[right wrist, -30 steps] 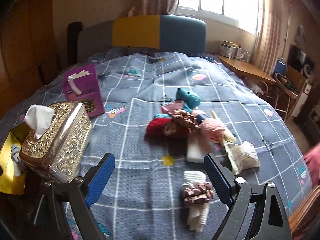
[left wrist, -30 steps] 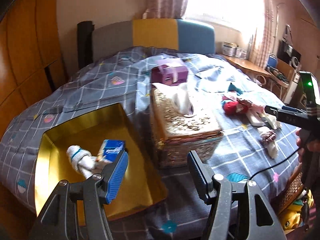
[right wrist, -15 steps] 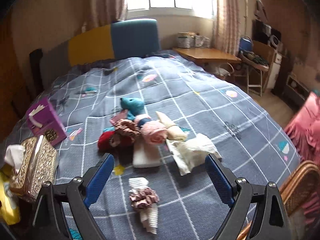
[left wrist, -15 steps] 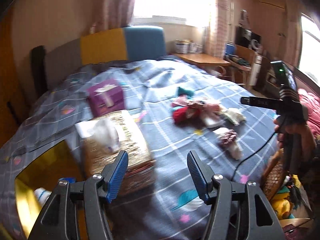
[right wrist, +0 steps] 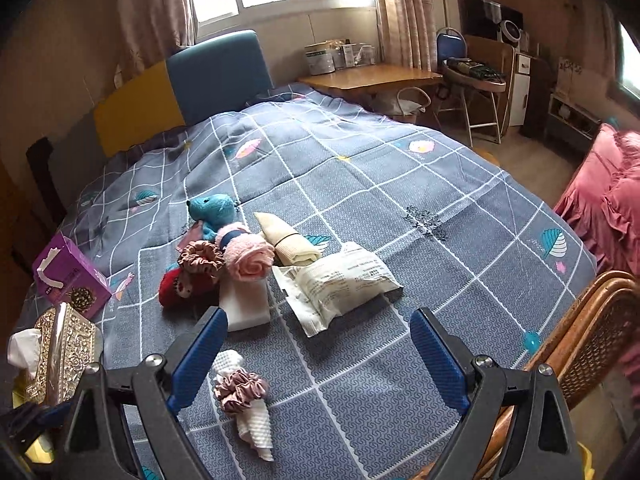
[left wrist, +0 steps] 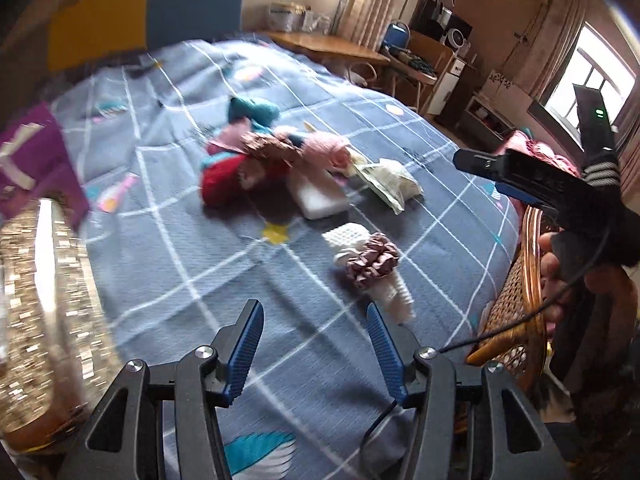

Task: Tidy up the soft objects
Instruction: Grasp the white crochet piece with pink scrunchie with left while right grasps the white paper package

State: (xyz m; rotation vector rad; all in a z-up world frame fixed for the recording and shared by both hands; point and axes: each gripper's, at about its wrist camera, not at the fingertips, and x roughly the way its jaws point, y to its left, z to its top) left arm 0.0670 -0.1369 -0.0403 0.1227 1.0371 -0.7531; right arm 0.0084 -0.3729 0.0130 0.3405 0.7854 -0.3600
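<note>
— Where were the soft things?
— Heaped mid-bed (right wrist: 360, 208): a pink towel roll (right wrist: 249, 258), a teal toy (right wrist: 212, 209); nearer, a white cloth in a scrunchie (right wrist: 240, 391).
— The jaws?
— Left gripper (left wrist: 315, 346) had just been narrowing, still apart, empty. Right gripper (right wrist: 318, 354) wide, empty.

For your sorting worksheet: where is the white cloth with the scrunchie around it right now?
The white cloth lies alone on the bedspread, nearer the camera than the pile, just ahead of the left fingers.

Gold tissue box (right wrist: 60, 354), wooden desk (right wrist: 368, 74)
</note>
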